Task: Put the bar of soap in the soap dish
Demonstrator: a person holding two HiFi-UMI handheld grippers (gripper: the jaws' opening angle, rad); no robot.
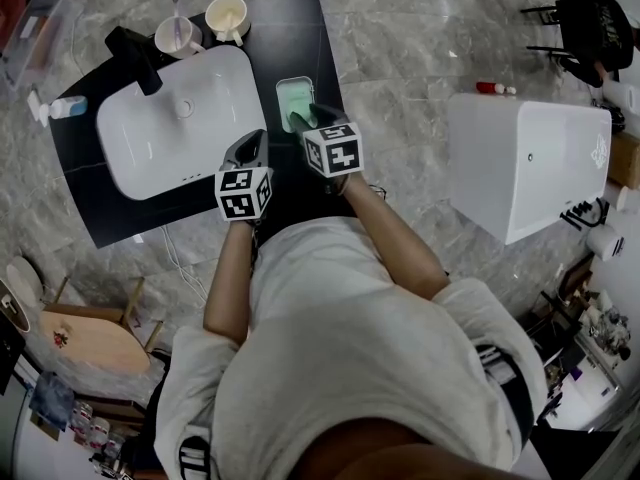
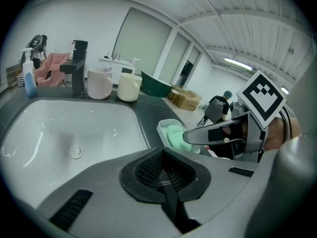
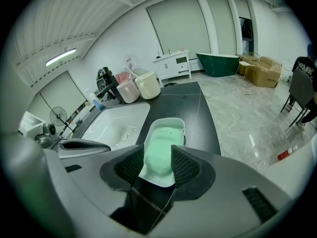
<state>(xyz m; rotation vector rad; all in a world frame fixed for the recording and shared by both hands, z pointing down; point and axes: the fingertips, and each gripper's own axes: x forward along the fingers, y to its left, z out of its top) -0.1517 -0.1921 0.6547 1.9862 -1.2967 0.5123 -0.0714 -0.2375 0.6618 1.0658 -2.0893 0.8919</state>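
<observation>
The pale green bar of soap (image 3: 159, 152) lies in the white soap dish (image 3: 168, 122) on the black counter, right of the sink. My right gripper (image 3: 157, 168) is open, a pad on either side of the soap's near end, neither visibly pressing on it. In the head view the right gripper (image 1: 315, 118) hangs over the near end of the dish (image 1: 293, 90). My left gripper (image 1: 250, 146) hovers at the sink's near right corner, left of the dish. It is shut with nothing in it (image 2: 163, 170). From the left gripper view the soap (image 2: 176, 135) shows in the dish.
A white sink basin (image 1: 180, 118) is set in the black counter (image 1: 290, 28), with a black faucet (image 1: 135, 60) behind it. Two cups (image 1: 178, 36) (image 1: 226, 16) stand at the back edge. A blue-capped bottle (image 1: 65, 108) lies at far left. A white tub (image 1: 525, 163) stands on the floor to the right.
</observation>
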